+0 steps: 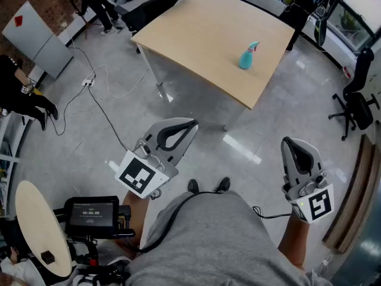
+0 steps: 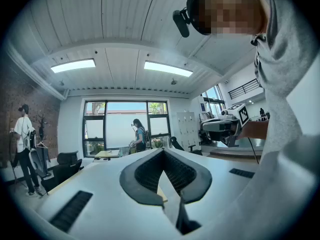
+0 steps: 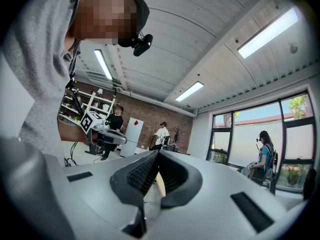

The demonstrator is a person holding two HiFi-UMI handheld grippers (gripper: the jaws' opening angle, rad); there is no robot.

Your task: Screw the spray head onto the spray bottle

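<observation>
Down at waist level, close in front of the person, both pairs of tongs are hanging idle. The left tongs point(image 1: 189, 126) are sitting clenched with nothing between the ribbed pads. The right tongs point(image 1: 288, 142), well apart on the other side, are pinched together and are just as empty. Both are pointing roughly level, out over grey floor point(image 1: 196, 103).

Ahead of the tips, beyond that stretch of floor, a pale wooden table point(image 1: 202, 34) is standing. Near its edge on the right tongs' side, the teal spray bottle point(image 1: 247, 57) is waiting upright, well away from either pair. A spray head seems to be sitting on top of it already, though I am not managing to tell whether it is screwed down or only resting.

I am judging the work as not begun. The person is needing to walk up, release the jaws and pin the bottle's body steady with one pair. The other pair should be taking the head squarely, so the threads are catching straight rather than crossing.
</observation>
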